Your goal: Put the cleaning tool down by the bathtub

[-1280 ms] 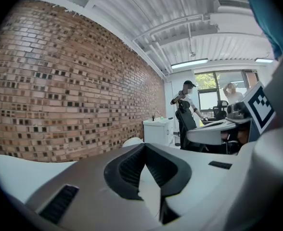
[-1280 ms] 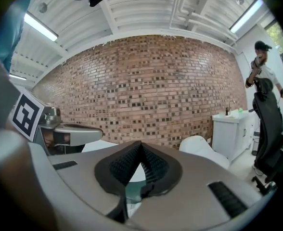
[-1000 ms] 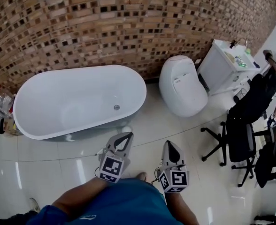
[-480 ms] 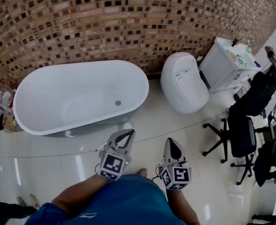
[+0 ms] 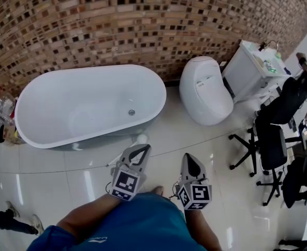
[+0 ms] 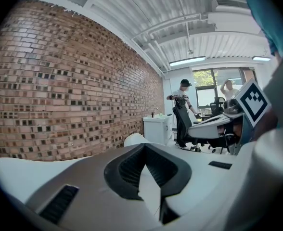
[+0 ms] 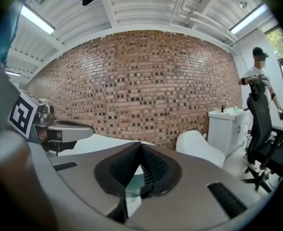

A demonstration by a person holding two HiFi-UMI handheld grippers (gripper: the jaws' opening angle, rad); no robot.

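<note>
Bathtub sits higher in view — left gripper, right gripper stay closed.

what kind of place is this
Probably a bathroom mock-up inside an office or lab, not a home. A white freestanding bathtub, a toilet and a white sink cabinet line a brick wall, but black office chairs stand right beside them.
</note>
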